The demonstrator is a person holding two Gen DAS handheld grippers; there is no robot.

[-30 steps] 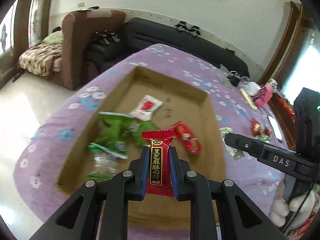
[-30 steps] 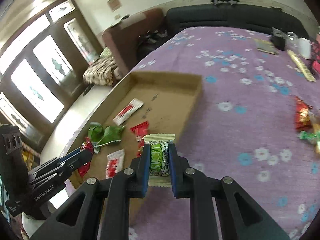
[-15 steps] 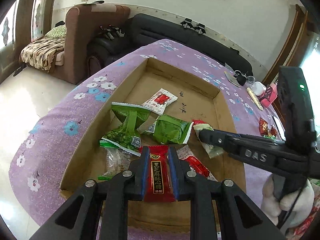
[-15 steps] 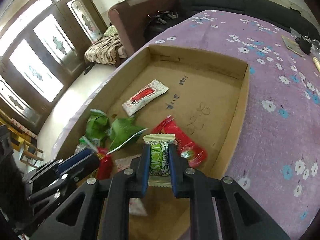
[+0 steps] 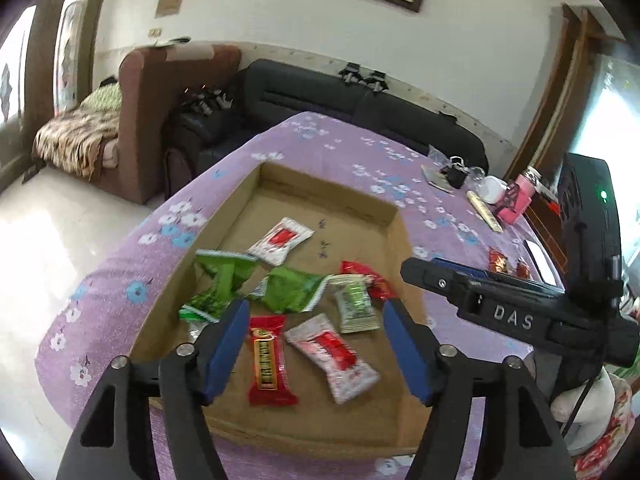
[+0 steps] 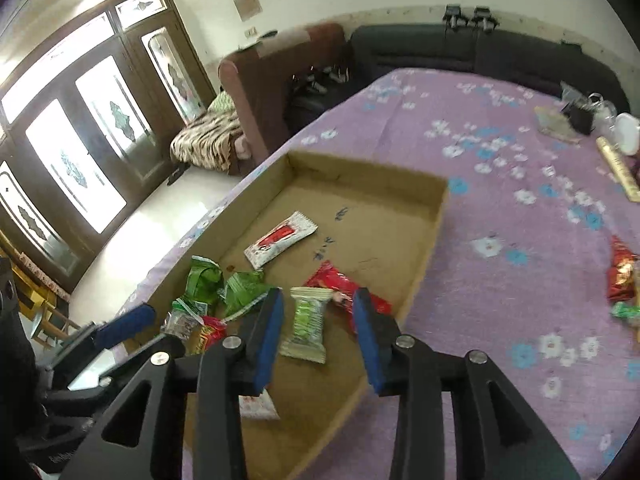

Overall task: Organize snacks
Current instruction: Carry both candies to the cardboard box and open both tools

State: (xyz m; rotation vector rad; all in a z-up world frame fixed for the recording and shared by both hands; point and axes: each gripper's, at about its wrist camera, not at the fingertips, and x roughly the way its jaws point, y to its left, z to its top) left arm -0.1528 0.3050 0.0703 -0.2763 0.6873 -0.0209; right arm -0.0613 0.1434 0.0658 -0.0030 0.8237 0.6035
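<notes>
- left hand-held gripper: jaws opening, wide apart, pads touch nothing; red snack with gold label lies flat on the box floor between them, loose
- cardboard box on purple floral tabletop, shallow, open top; holds, left to right in the left wrist view: two crumpled green packets, white packet with red print toward the far wall, the red-gold one, white-and-pink packet, pale green-print packet, red wrapper partly under it
- right hand-held gripper: jaws opening, nothing gripped; pale green-print packet lies on the box floor between the pads, clear of both
- handling, my guess: all light, soft foil or plastic wrappers, slick, crinkly; pinch across the padded middle, not the thin sealed ends, which would likely slip or fold; little crush risk
- still out of the box: red snack and a green one on the tabletop, far right in the right wrist view, well apart from the box
- far tabletop clutter is not snacks as far as I can tell
</notes>
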